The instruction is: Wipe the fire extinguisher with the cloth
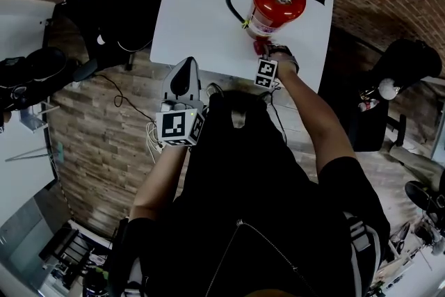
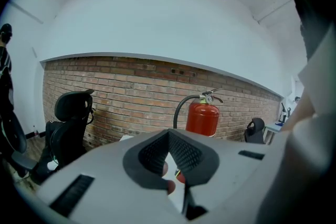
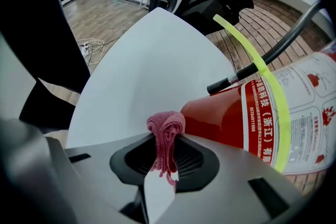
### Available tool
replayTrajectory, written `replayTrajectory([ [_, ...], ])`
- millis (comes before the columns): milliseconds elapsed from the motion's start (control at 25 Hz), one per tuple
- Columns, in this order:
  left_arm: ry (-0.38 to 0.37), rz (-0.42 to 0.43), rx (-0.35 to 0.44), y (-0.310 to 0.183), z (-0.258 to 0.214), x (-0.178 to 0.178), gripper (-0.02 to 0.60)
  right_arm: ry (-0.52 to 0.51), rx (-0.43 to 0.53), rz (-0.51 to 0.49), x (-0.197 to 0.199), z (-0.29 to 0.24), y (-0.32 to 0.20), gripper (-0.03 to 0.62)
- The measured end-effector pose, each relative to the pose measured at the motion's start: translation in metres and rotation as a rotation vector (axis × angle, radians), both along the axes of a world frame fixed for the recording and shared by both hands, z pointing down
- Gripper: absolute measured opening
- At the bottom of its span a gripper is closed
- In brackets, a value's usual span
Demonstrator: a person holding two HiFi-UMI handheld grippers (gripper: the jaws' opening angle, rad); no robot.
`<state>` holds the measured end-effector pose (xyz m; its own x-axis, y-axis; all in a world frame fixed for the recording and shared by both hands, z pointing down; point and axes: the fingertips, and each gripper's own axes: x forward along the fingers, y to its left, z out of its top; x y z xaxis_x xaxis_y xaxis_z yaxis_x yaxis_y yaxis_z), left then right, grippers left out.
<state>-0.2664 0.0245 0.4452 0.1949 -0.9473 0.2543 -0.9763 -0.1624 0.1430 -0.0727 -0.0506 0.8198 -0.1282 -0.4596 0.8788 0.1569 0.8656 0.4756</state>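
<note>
The light was even and fairly bright. It nearly washed out the white square tabletop [image 1: 201, 17] and laid a soft sheen on the red metal fire extinguisher [image 1: 276, 9], with only faint shadows. All three views had dark, rounded corners, and the brown brick wall [image 2: 121, 97] bowed into an arc.

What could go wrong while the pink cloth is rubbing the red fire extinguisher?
1. The fire extinguisher stands upright on the table with nothing steadying it; the left gripper is shut, empty and away from it. A hard push from the right gripper might tip or slide it.
2. Only a small bunch of cloth pokes out of the right gripper's jaws, so the hard jaws might scrape the label.
</note>
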Motion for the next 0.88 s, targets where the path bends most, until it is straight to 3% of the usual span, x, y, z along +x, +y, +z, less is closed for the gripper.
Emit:
replayTrajectory([
  [320, -0.014, -0.005, -0.011, 0.008, 0.001, -0.012, 0.009, -0.002, 0.116, 0.014, 0.001, -0.008, -0.008, 0.100],
  [880, -0.003, 0.082, 0.022, -0.011, -0.009, 0.010, 0.009, -0.058, 0.183, 0.066, 0.000, -0.054, -0.010, 0.101],
])
